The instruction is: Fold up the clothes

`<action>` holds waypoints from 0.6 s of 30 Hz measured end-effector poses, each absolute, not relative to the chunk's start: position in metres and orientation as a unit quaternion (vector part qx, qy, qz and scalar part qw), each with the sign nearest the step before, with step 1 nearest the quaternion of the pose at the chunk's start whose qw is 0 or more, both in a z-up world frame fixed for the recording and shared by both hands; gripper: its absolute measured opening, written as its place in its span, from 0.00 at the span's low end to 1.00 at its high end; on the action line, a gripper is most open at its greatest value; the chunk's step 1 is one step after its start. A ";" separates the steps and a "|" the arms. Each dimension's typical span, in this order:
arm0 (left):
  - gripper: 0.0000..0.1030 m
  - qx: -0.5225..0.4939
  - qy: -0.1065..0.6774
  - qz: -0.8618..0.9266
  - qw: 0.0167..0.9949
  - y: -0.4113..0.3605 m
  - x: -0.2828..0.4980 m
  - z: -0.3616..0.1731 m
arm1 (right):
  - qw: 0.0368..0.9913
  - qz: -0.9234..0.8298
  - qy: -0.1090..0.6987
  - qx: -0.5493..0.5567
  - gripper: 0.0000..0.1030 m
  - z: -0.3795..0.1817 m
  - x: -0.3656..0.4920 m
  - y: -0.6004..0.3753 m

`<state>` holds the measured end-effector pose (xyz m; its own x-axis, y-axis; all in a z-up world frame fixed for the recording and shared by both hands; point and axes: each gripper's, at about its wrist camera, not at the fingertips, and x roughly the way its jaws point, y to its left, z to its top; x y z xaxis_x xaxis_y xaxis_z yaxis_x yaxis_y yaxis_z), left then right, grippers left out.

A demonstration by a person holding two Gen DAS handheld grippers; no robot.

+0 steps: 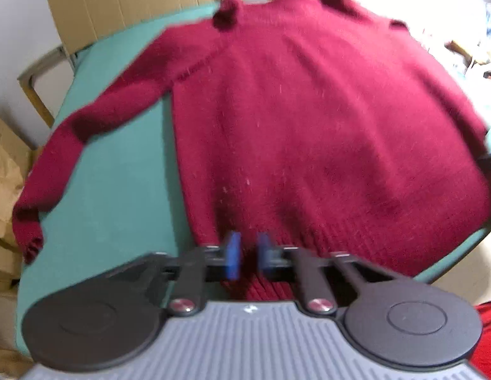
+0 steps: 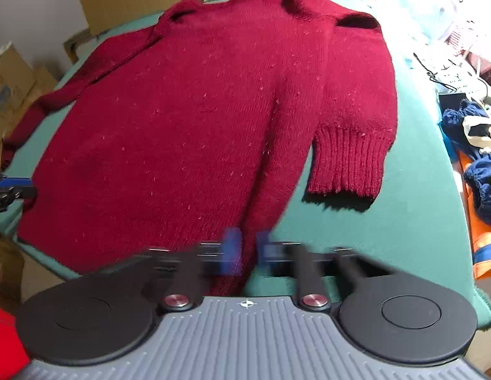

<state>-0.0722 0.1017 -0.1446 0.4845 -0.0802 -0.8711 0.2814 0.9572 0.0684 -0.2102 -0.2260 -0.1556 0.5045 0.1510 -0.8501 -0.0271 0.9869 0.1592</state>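
A dark red knit sweater (image 1: 308,120) lies spread on a green table (image 1: 118,174), collar at the far edge, hem toward me. In the left wrist view my left gripper (image 1: 248,255) is shut on the ribbed hem near its left corner. In the right wrist view the sweater (image 2: 182,110) shows with its right sleeve folded down, cuff (image 2: 346,161) on the green table (image 2: 403,215). My right gripper (image 2: 247,253) is shut on the hem at the right corner. The left gripper's blue finger (image 2: 11,182) shows at the far left.
Cardboard boxes (image 1: 125,3) stand behind the table and paper bags (image 1: 4,174) at its left. In the right wrist view, dark blue clothes (image 2: 479,164) and a cluttered pile (image 2: 451,47) lie to the right of the table.
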 end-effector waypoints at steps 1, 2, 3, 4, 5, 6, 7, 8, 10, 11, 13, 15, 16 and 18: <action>0.00 0.104 0.500 -0.107 0.853 0.102 -0.072 -0.146 | 0.864 0.046 0.498 0.055 0.07 -0.153 -0.212 -0.227; 0.00 0.108 0.502 -0.112 0.851 0.103 -0.074 -0.146 | 0.863 0.038 0.502 0.044 0.07 -0.151 -0.214 -0.229; 0.00 0.114 0.507 -0.116 0.847 0.105 -0.075 -0.145 | 0.861 0.031 0.507 0.035 0.07 -0.150 -0.215 -0.232; 0.00 0.120 0.512 -0.121 0.842 0.107 -0.075 -0.145 | 0.857 0.028 0.514 0.030 0.07 -0.149 -0.216 -0.234; 0.00 0.125 0.516 -0.125 0.838 0.110 -0.073 -0.143 | 0.854 0.027 0.519 0.030 0.07 -0.147 -0.216 -0.235; 0.00 0.126 0.512 -0.126 0.840 0.114 -0.069 -0.137 | 0.856 0.021 0.515 0.030 0.16 -0.143 -0.216 -0.237; 0.02 0.125 0.497 -0.127 0.849 0.117 -0.064 -0.126 | 0.858 0.016 0.512 0.030 0.27 -0.138 -0.217 -0.238; 0.02 0.125 0.482 -0.128 0.858 0.120 -0.059 -0.116 | 0.865 0.008 0.500 0.035 0.28 -0.130 -0.215 -0.240; 0.04 0.122 0.438 -0.142 0.879 0.118 -0.050 -0.091 | 0.890 -0.008 0.451 0.065 0.29 -0.107 -0.209 -0.244; 0.06 0.123 0.416 -0.155 0.888 0.113 -0.041 -0.081 | 0.901 -0.010 0.426 0.088 0.29 -0.095 -0.205 -0.247; 0.08 0.135 0.374 -0.179 0.900 0.094 -0.017 -0.069 | 0.914 -0.009 0.385 0.127 0.29 -0.078 -0.192 -0.248; 0.09 0.157 0.344 -0.195 0.905 0.067 0.012 -0.073 | 0.916 -0.014 0.377 0.135 0.29 -0.072 -0.171 -0.240; 0.09 0.165 0.341 -0.200 0.904 0.054 0.028 -0.082 | 0.916 -0.019 0.377 0.133 0.29 -0.071 -0.161 -0.235; 0.21 0.175 0.337 -0.207 0.902 0.029 0.063 -0.100 | 0.918 -0.018 0.374 0.134 0.29 -0.069 -0.146 -0.226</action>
